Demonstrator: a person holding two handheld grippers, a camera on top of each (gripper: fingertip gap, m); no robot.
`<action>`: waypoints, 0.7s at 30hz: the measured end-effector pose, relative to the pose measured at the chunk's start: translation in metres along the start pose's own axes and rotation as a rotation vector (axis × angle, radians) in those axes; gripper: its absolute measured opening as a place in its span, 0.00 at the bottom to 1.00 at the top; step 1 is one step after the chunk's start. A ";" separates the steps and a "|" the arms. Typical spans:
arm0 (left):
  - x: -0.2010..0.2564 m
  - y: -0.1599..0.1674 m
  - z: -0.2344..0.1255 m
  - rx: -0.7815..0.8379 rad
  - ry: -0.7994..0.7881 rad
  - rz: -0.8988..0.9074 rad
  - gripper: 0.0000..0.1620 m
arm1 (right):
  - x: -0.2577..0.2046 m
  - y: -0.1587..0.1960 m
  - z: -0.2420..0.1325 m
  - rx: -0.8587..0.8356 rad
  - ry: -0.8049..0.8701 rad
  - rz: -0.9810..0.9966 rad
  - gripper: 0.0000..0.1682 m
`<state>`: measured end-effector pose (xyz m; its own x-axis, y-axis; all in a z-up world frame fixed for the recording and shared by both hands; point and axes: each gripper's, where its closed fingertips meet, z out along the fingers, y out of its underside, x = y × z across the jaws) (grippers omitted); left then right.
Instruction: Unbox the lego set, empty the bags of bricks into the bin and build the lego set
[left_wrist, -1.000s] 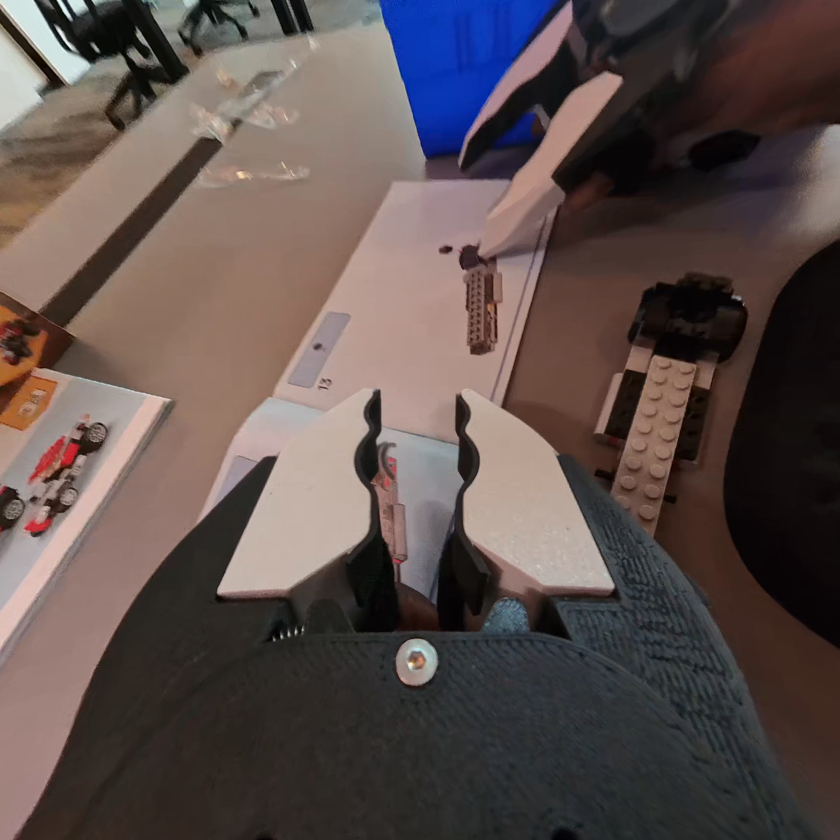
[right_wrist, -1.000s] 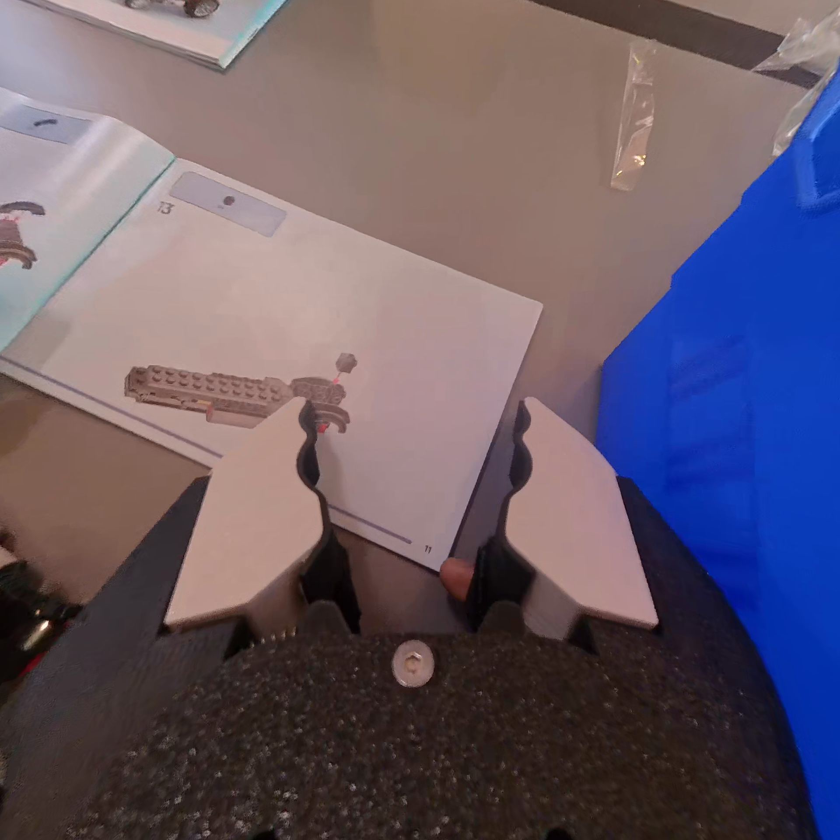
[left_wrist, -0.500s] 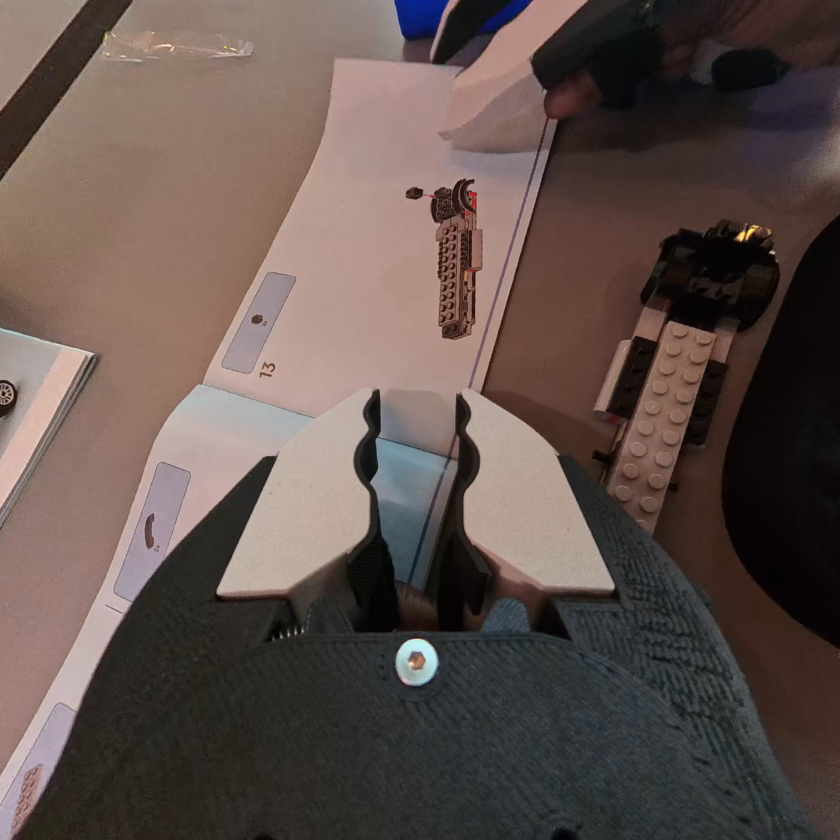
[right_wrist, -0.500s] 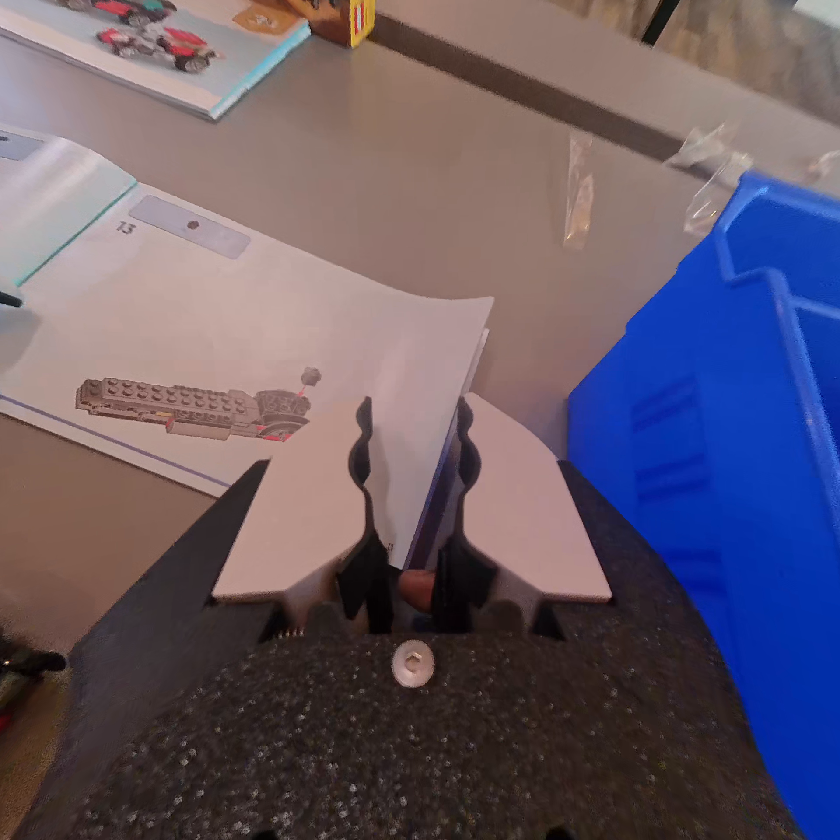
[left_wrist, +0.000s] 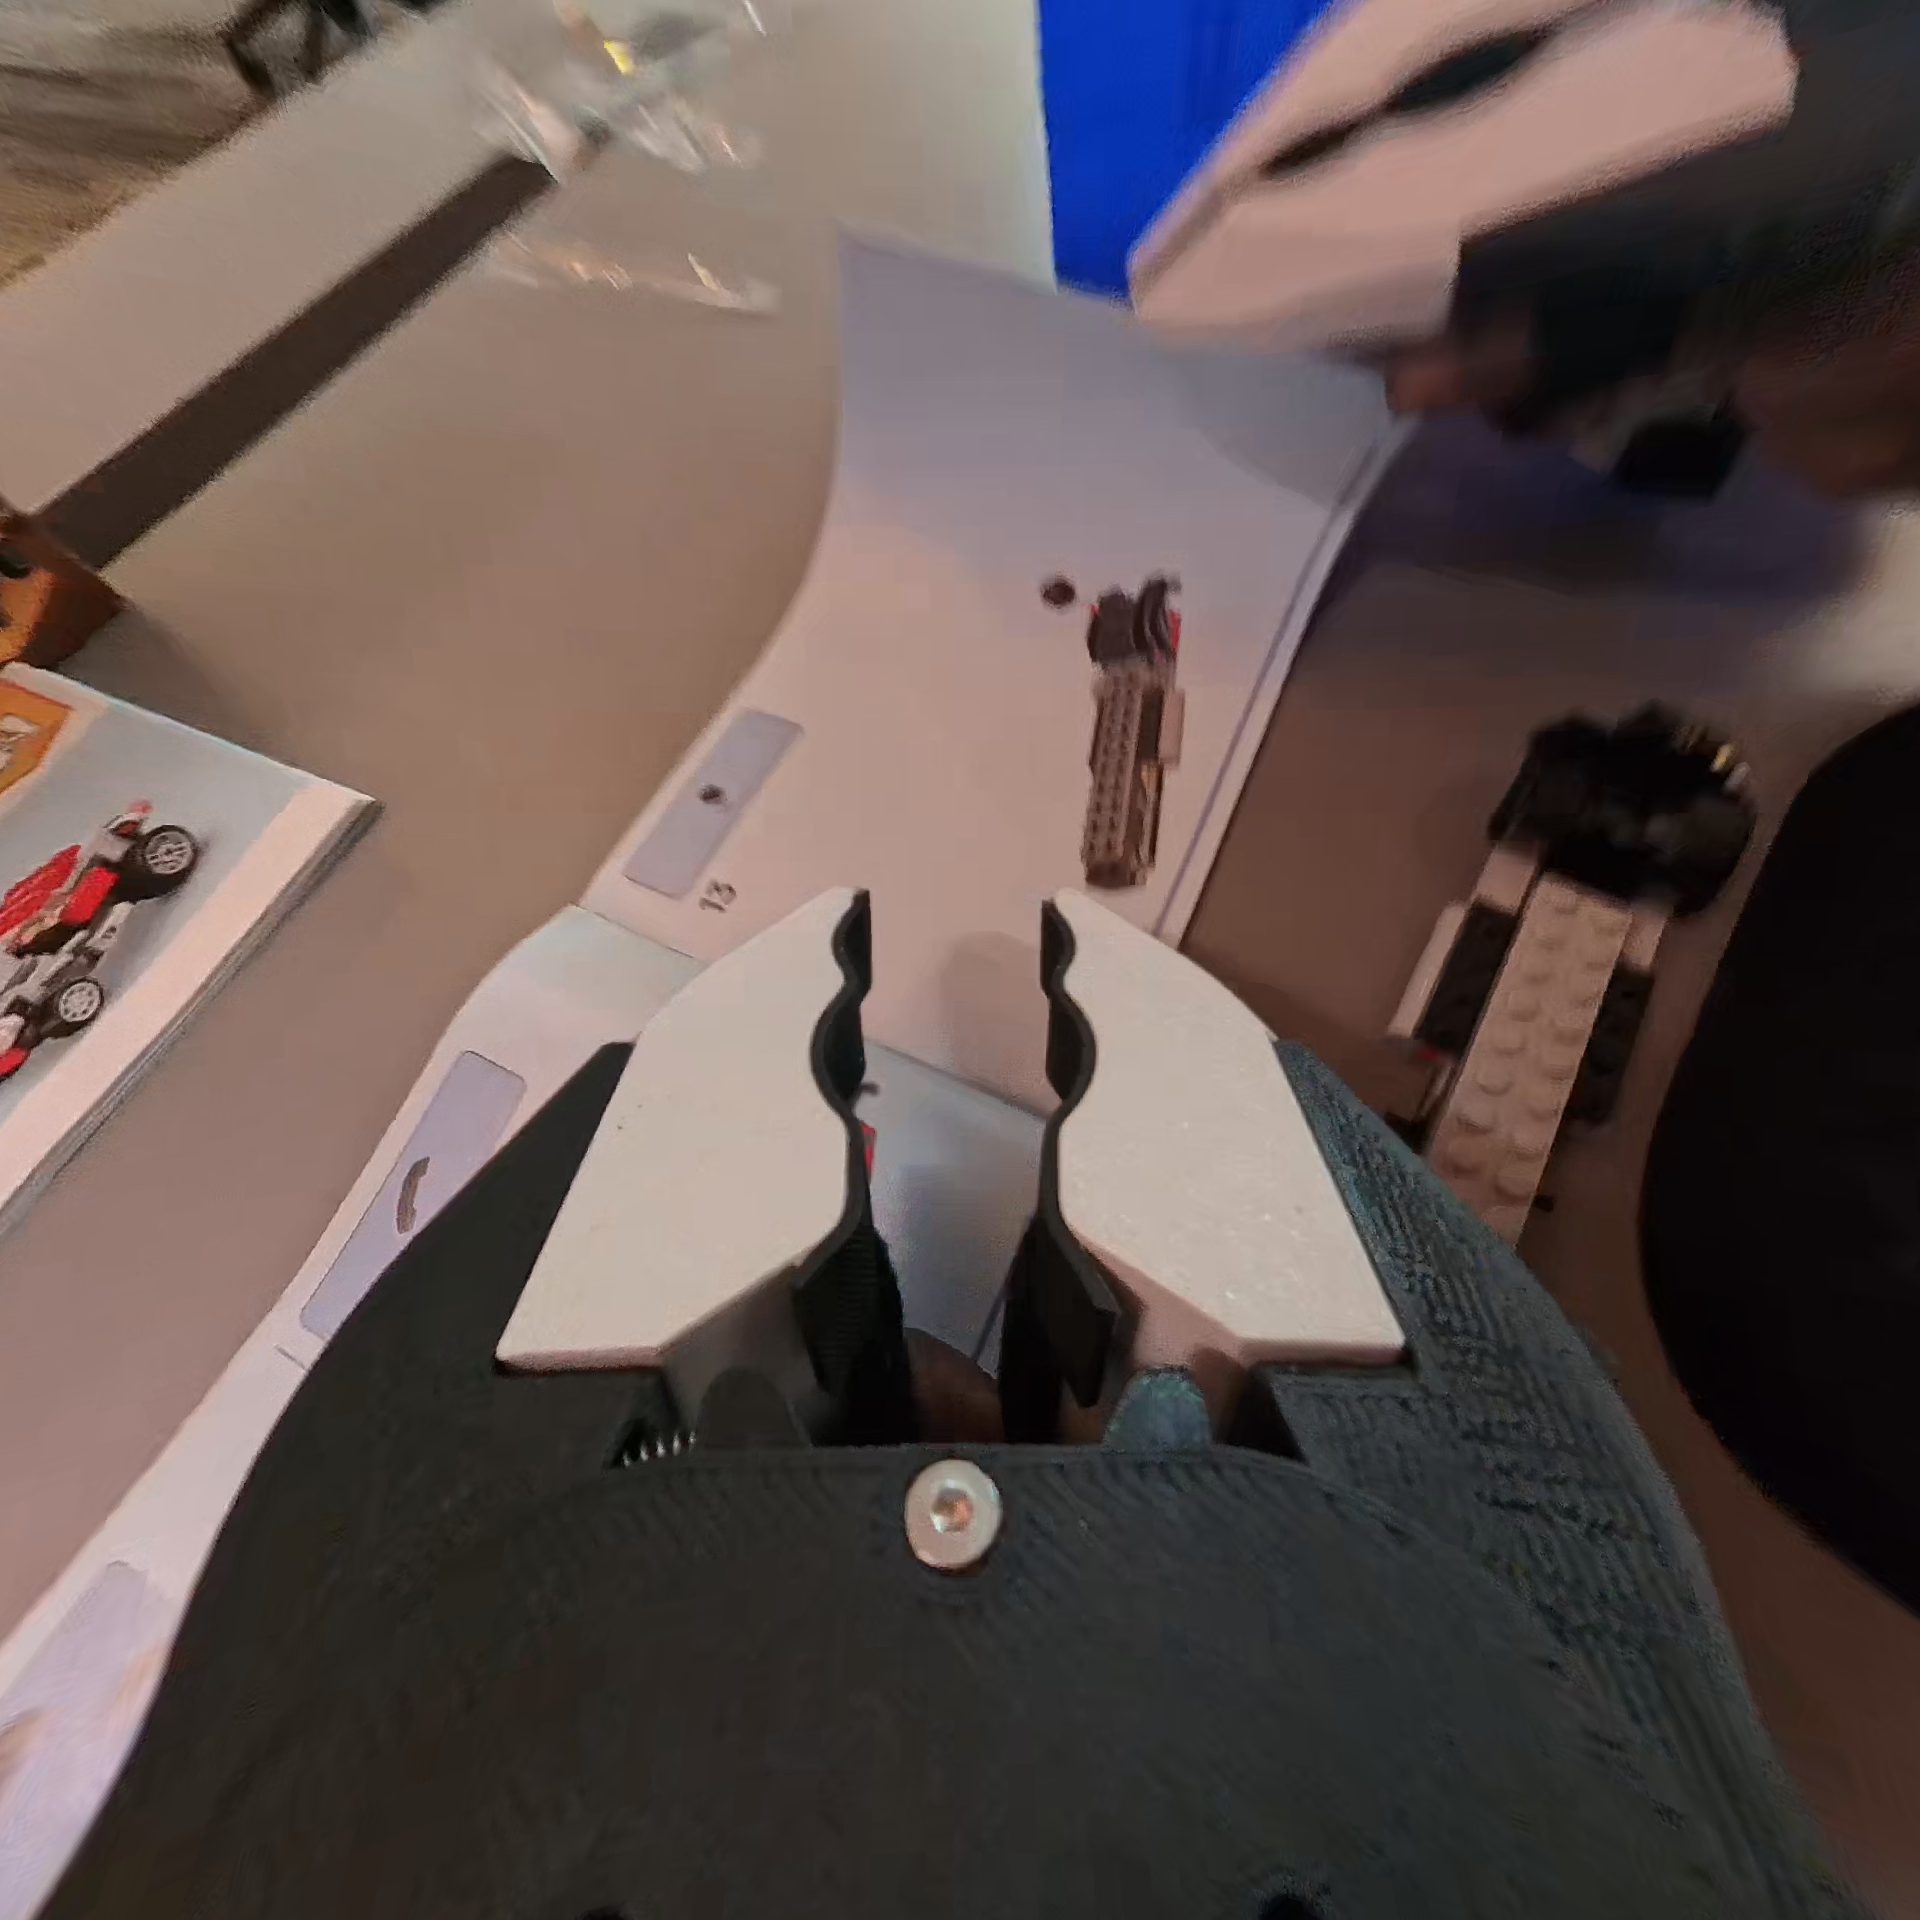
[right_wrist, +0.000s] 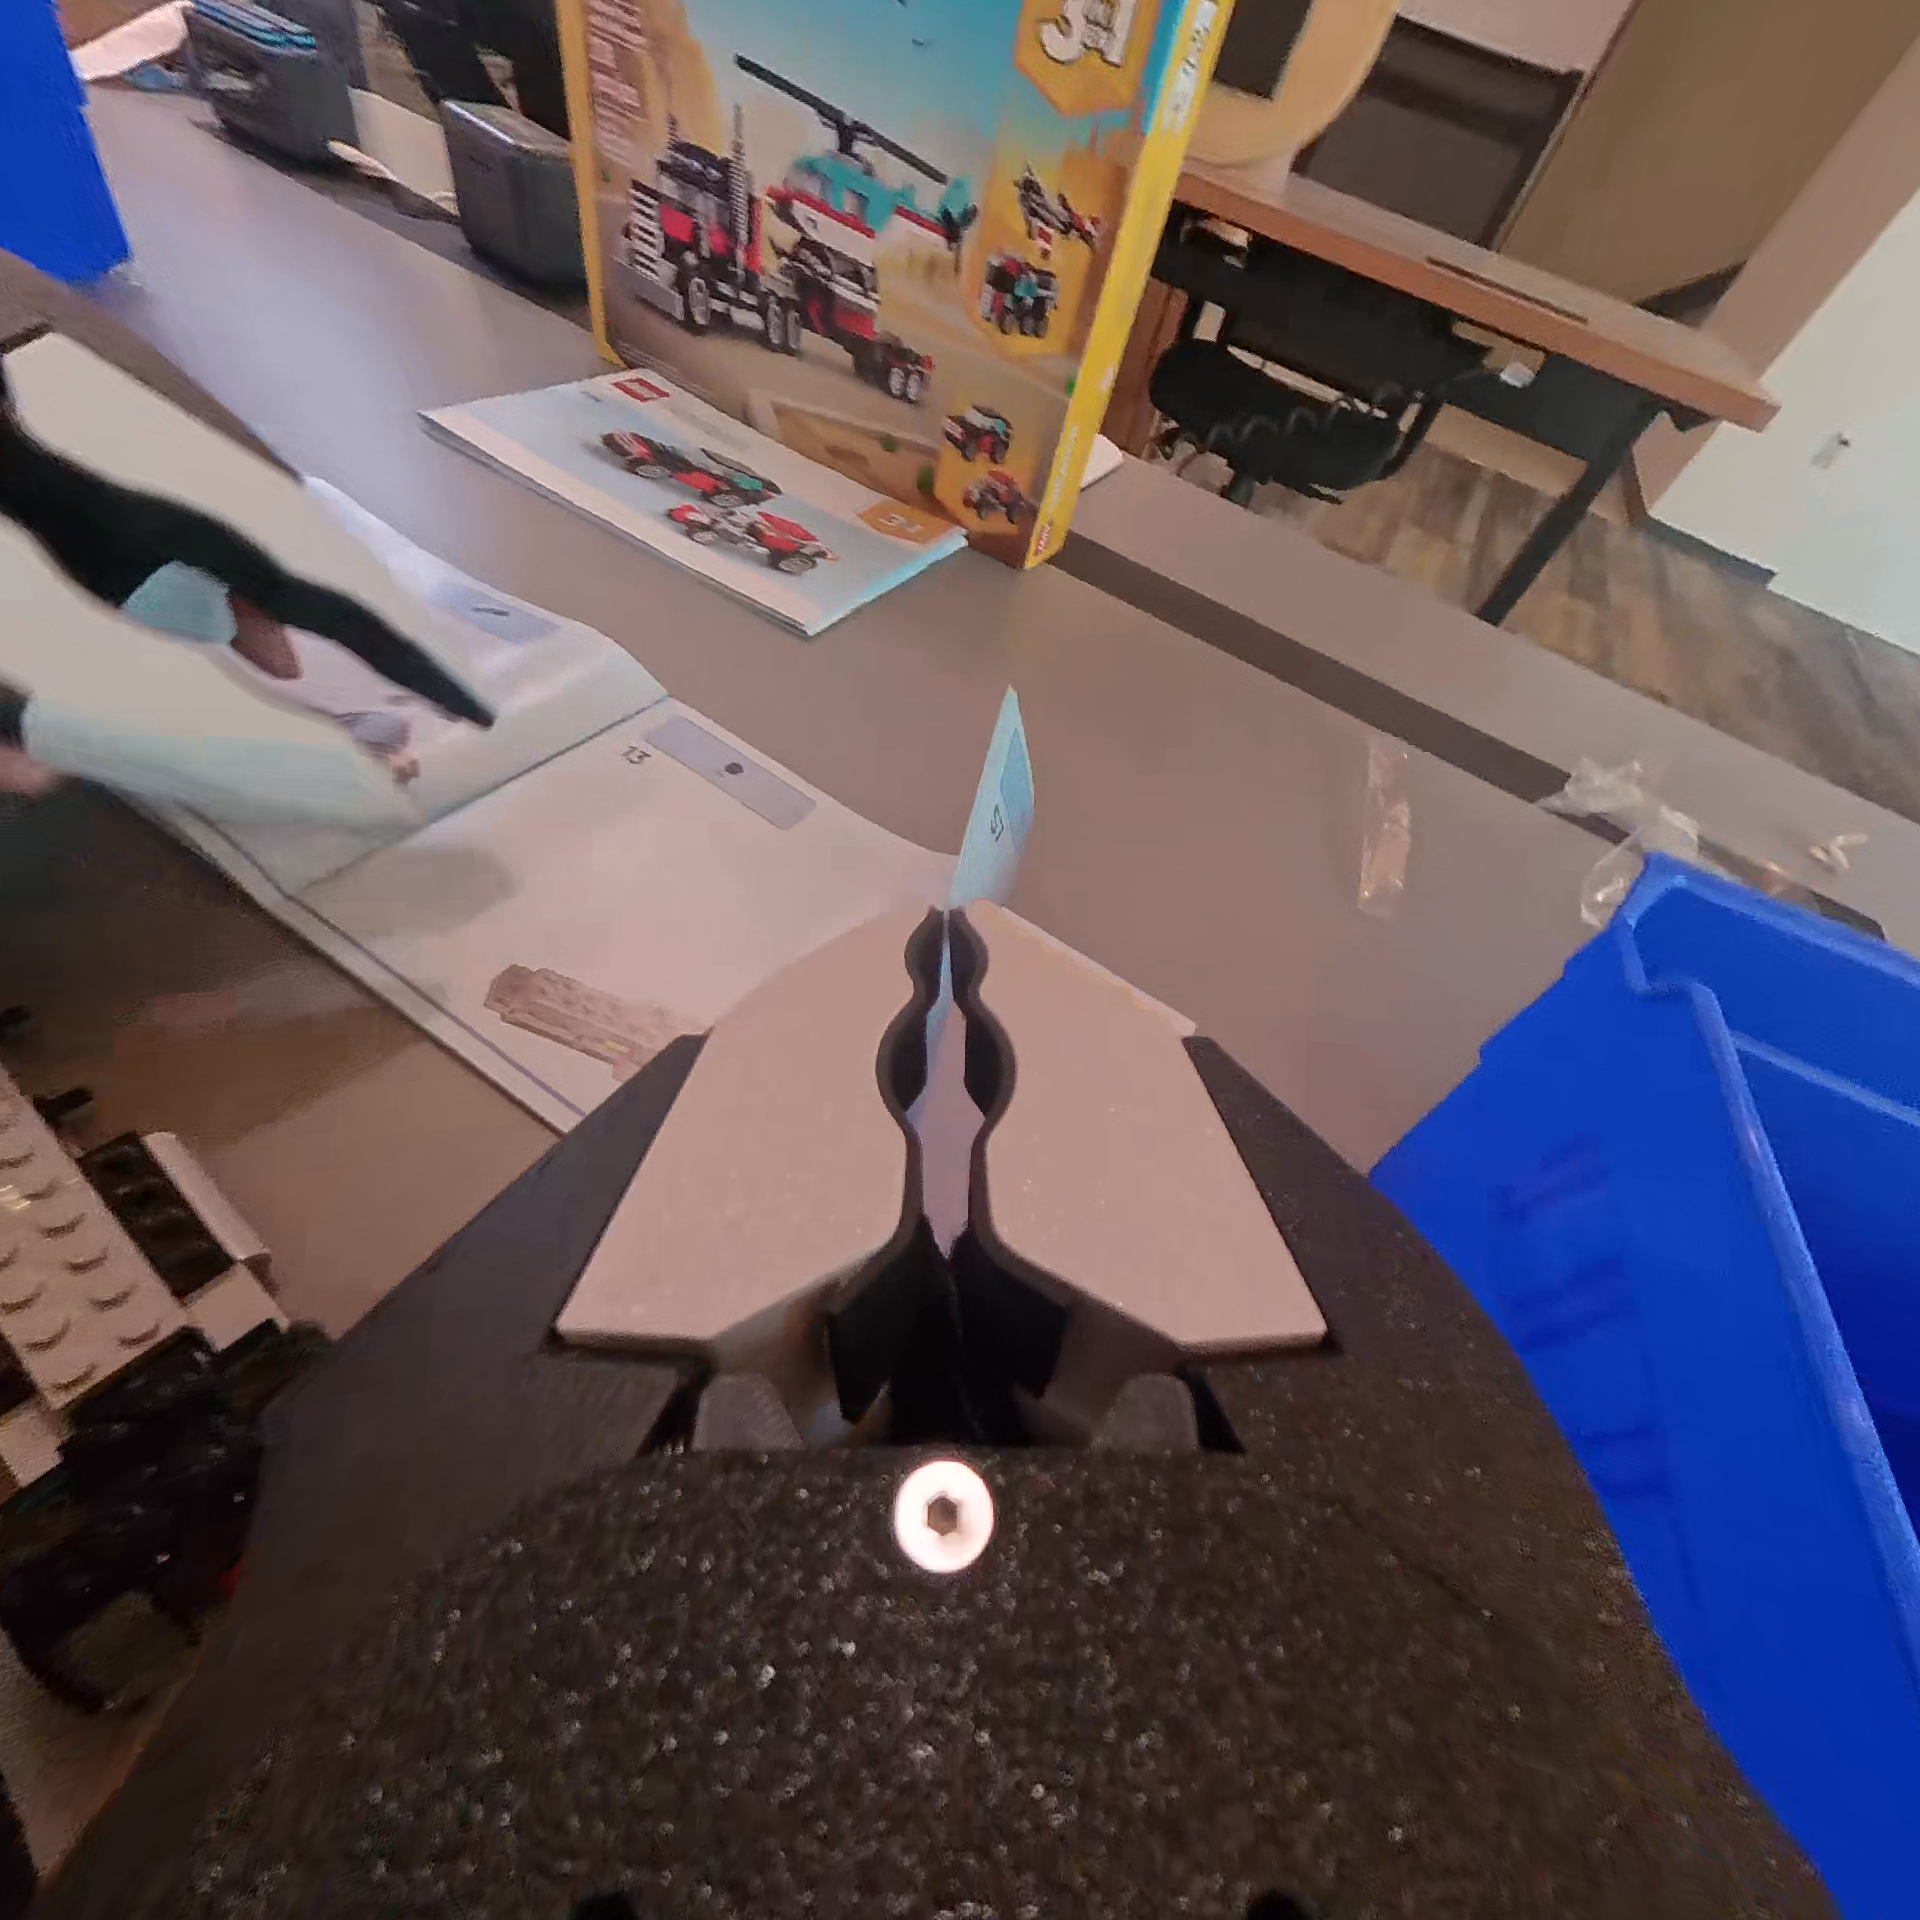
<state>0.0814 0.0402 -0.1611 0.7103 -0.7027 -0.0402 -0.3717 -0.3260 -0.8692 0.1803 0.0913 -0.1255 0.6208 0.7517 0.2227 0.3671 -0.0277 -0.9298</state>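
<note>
Right tool (right_wrist: 948, 920) pinches the booklet page (right_wrist: 995, 810) corner, lifted off the tabletop (right_wrist: 1195, 727); left tool (left_wrist: 956, 914) hangs spread, empty. Page-turning step; next, I'd judge, fold it over flat.

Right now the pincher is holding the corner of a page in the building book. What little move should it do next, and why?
Probably swing the pinched page over toward the left gripper to finish turning it. The right gripper is shut on its corner, which stands up off the open booklet. The left gripper waits open above the other side, ready to press it flat.
</note>
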 end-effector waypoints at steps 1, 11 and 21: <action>-0.003 -0.011 -0.004 0.073 0.018 -0.091 0.19 | -0.004 -0.004 -0.001 0.014 -0.014 -0.018 0.01; 0.013 -0.078 0.002 0.400 0.448 -0.823 0.09 | -0.047 -0.038 -0.007 0.138 -0.078 -0.179 0.00; 0.010 -0.088 0.000 0.509 0.495 -0.877 0.03 | -0.052 -0.041 -0.010 0.186 -0.132 -0.100 0.00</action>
<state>0.1206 0.0618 -0.0850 0.2486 -0.5678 0.7848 0.5062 -0.6146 -0.6050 0.1394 0.0467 -0.0965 0.4878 0.8243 0.2872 0.2805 0.1635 -0.9458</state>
